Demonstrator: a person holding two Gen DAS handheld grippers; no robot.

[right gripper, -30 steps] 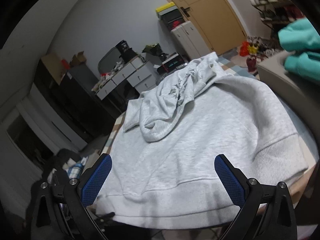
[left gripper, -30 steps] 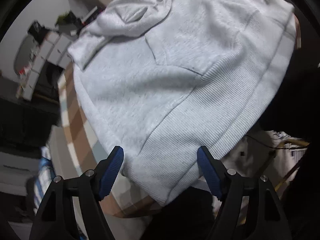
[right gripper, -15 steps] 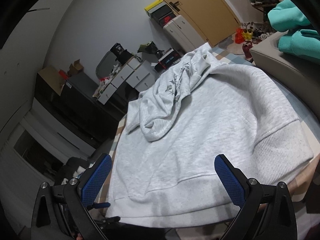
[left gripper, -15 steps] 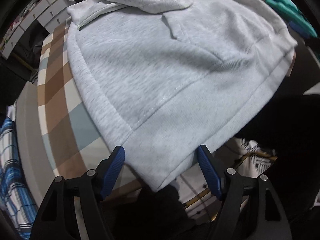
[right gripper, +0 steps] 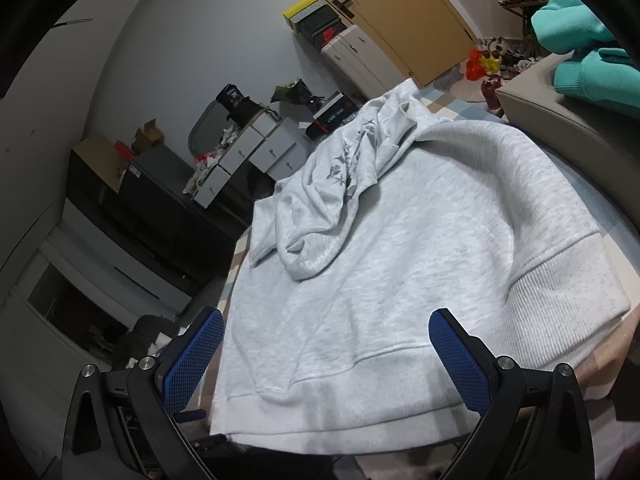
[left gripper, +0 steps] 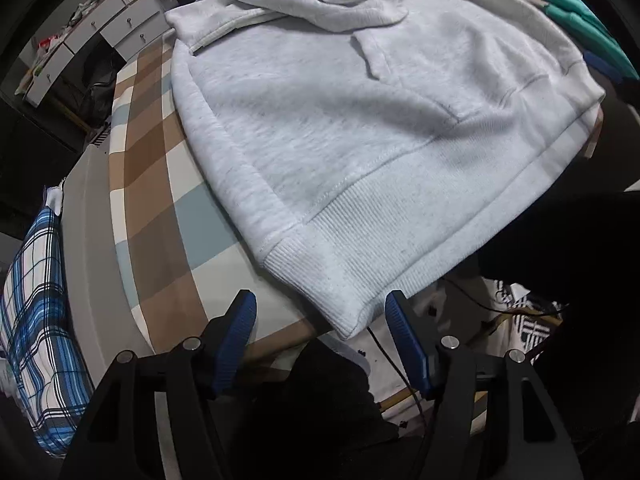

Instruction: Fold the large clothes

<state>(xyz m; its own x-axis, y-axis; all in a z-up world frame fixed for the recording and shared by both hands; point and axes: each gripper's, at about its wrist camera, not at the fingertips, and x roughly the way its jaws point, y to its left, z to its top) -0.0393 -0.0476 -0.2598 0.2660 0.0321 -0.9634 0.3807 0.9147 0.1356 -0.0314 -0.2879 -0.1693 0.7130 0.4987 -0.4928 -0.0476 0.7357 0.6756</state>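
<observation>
Left wrist view, hoodie (left gripper: 360,128) corner low centre between closing left gripper (left gripper: 320,312) pads, unpinched, checked cloth (left gripper: 148,184) at left, right wrist view alone shows door (right gripper: 400,12), right gripper (right gripper: 324,336) agape over hem

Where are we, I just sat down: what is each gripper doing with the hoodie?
Left gripper: open, closing, the grey hoodie's hem corner between its pads, not gripped.
Right gripper: open above the hem, holding nothing.
</observation>
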